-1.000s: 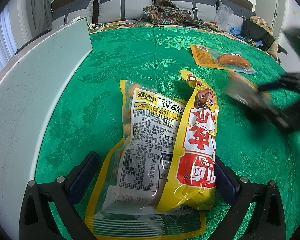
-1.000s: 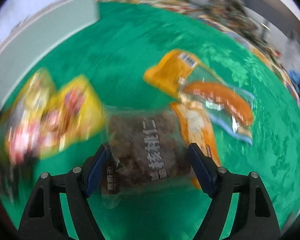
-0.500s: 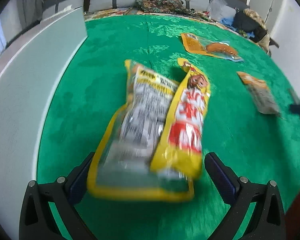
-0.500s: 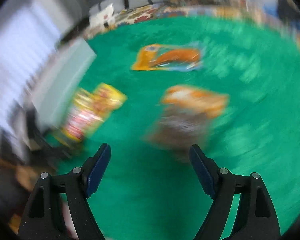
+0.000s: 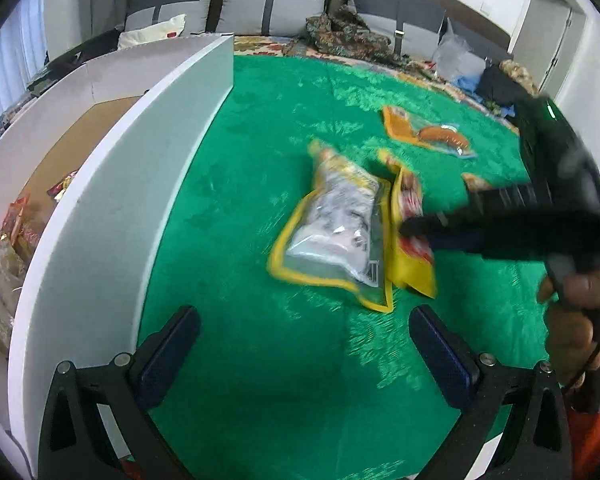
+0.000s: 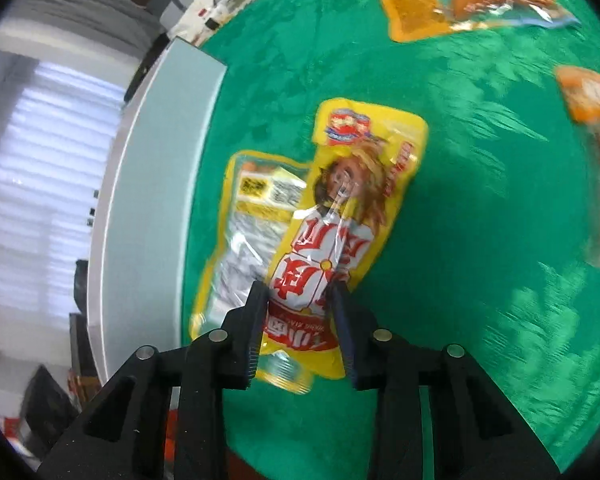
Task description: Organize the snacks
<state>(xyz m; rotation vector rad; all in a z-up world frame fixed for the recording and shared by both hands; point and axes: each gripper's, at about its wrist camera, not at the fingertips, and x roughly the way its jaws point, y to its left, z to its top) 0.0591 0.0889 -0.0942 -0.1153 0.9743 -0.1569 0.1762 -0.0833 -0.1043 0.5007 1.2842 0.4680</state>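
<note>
Two snack packs lie side by side on the green cloth: a clear pack with a yellow border (image 5: pixel 336 228) (image 6: pixel 252 232) and a yellow-red pack (image 5: pixel 414 268) (image 6: pixel 352 208) overlapping its right edge. My right gripper (image 6: pixel 300 292) (image 5: pixel 412 226) comes in from the right. Its jaws are closing, and the pads pinch the near end of the yellow-red pack. My left gripper (image 5: pixel 304 344) hangs open above bare cloth, short of both packs, with nothing between its fingers.
A white box (image 5: pixel 140 184) (image 6: pixel 152 180) with several snacks inside stands along the left. A sausage pack (image 5: pixel 428 136) (image 6: pixel 472 0) and an orange-topped nut pack (image 5: pixel 474 182) (image 6: pixel 596 120) lie farther right. A person's hand (image 5: pixel 576 312) grips the right tool.
My left gripper has drawn back and up from the two packs. My right gripper let go of the nut pack, swung across to the left and closed on the yellow-red pack.
</note>
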